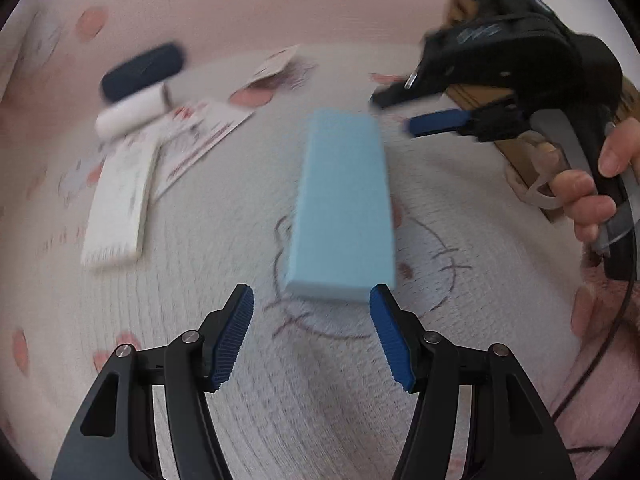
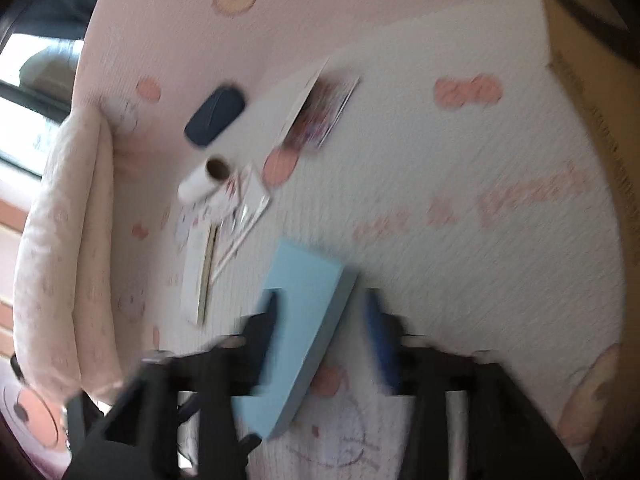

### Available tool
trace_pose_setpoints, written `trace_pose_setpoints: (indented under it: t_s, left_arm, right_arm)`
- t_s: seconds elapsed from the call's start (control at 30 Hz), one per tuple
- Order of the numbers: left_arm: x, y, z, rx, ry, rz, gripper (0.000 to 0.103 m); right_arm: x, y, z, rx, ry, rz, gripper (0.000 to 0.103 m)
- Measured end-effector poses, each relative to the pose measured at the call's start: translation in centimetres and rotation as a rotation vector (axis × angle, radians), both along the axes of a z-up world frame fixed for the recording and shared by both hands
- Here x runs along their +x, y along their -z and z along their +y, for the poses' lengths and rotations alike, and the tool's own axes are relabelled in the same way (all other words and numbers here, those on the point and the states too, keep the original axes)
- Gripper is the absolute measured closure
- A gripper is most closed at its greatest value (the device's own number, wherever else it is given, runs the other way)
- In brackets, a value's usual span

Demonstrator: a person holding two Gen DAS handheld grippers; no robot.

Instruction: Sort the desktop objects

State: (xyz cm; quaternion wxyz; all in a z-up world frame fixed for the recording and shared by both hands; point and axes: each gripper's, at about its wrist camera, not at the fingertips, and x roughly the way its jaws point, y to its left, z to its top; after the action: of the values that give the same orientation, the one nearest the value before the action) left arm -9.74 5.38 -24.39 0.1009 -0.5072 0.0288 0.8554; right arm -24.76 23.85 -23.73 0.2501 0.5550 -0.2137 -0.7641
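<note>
A light blue box (image 1: 344, 208) lies flat on the patterned cloth, just ahead of my left gripper (image 1: 312, 300), which is open and empty with its fingertips at the box's near end. The box also shows in the right wrist view (image 2: 304, 320), between the open fingers of my right gripper (image 2: 324, 320), apart from the right pad. In the left wrist view the right gripper (image 1: 404, 114) hovers open over the box's far right corner. A dark blue case (image 1: 142, 70), a white roll (image 1: 132, 114), a white booklet (image 1: 120, 200) and leaflets (image 1: 200, 136) lie at the left.
A cardboard box (image 1: 520, 136) stands at the right behind the right gripper, also in the right wrist view (image 2: 592, 120). A card and leaflet (image 2: 320, 108) lie further back. A padded cushion edge (image 2: 68, 240) borders the cloth on the left. Both views are motion-blurred.
</note>
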Motion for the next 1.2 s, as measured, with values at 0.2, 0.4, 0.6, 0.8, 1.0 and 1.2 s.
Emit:
trace_pose_setpoints:
  t_s: [0.2,0.4,0.6,0.8,1.0,1.2]
  left_arm:
    - [-0.2,1.0,0.1,0.079,-0.081,-0.071,0.038]
    - [-0.3,1.0,1.7,0.083,-0.042,-0.062,0.038]
    - [-0.9,0.9,0.7,0.107,-0.077,-0.077,0.043]
    - [-0.6,0.5,-2.8,0.116,-0.117,-0.083,0.052]
    - [-0.9,0.4,-6.4,0.105,-0.168,-0.084,0.053]
    - [-1.3,0.2,-7.7,0.124,-0.129,-0.08,0.053]
  right_arm:
    - [-2.3,-0.2,-0.8,0.061,-0.052,0.056,0.043]
    - [-3.8,1.8,-2.2,0.048,-0.125,0.037,0.049]
    - [-3.1,1.6,-2.6,0.004,-0.12,0.037,0.087]
    - [-0.2,1.2,-2.7,0.031,-0.113,-0.021,0.089]
    - [4.6,1.2,-2.7,0.034,-0.115,-0.041,0.089]
    - [7.7,0.3,-3.6,0.112,-0.143,0.046,0.089]
